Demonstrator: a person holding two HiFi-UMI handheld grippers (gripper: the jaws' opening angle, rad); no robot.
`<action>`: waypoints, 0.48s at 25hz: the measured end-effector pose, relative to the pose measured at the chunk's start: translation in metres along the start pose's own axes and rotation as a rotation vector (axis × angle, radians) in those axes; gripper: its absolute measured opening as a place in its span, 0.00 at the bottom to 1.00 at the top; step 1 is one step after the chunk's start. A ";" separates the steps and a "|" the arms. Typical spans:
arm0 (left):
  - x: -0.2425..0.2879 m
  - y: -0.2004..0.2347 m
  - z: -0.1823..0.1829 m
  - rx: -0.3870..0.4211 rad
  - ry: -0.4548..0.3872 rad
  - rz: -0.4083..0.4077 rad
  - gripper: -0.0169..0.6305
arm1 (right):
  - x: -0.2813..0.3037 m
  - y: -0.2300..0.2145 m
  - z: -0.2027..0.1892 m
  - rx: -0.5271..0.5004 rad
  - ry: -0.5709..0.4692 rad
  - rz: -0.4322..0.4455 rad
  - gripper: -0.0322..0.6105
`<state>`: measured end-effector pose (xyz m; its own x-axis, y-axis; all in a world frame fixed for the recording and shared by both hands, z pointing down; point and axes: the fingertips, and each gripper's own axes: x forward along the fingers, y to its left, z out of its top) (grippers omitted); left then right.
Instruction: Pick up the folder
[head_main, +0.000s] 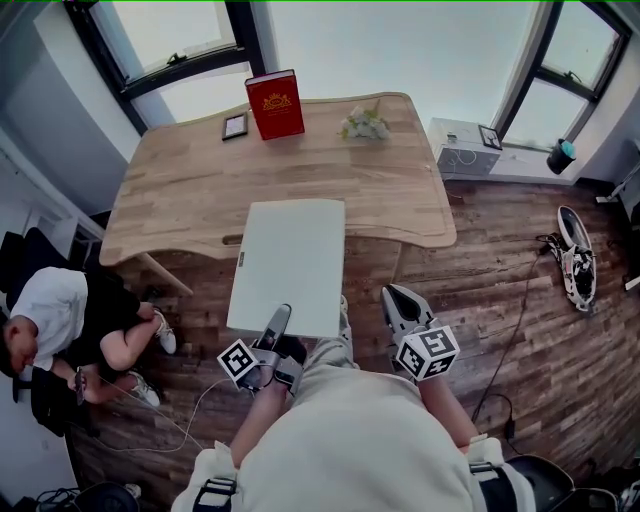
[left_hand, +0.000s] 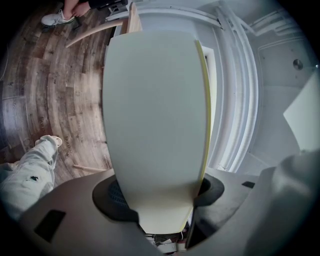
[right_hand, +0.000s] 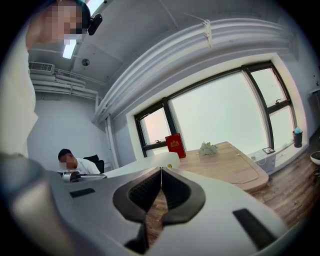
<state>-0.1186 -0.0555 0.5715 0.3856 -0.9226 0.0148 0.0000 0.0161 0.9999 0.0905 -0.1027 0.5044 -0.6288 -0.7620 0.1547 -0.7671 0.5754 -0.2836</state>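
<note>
The folder is a flat pale grey-white sheet with a yellow edge. It is held out level, partly over the front edge of the wooden table. My left gripper is shut on the middle of its near edge. In the left gripper view the folder fills the centre, pinched between both dark pads of that gripper. My right gripper hangs to the right of the folder, apart from it, its jaws shut with nothing in them. In the right gripper view the gripper's tips meet, and the folder's edge shows just beyond.
On the table's far side stand a red book, a small dark frame and a bunch of flowers. A person sits on the floor at the left. A white box and shoes lie at the right.
</note>
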 end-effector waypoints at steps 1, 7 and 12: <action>-0.001 -0.002 0.000 0.005 0.001 -0.002 0.47 | 0.000 0.001 -0.001 0.000 0.001 0.003 0.08; -0.001 -0.009 0.000 0.034 0.015 -0.008 0.47 | 0.003 0.003 -0.002 0.000 0.006 0.017 0.08; 0.002 -0.007 0.001 0.023 0.015 -0.006 0.47 | 0.003 0.001 -0.002 0.000 0.004 0.008 0.08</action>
<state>-0.1189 -0.0581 0.5646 0.3996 -0.9166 0.0086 -0.0186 0.0012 0.9998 0.0872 -0.1039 0.5065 -0.6351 -0.7563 0.1567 -0.7623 0.5811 -0.2849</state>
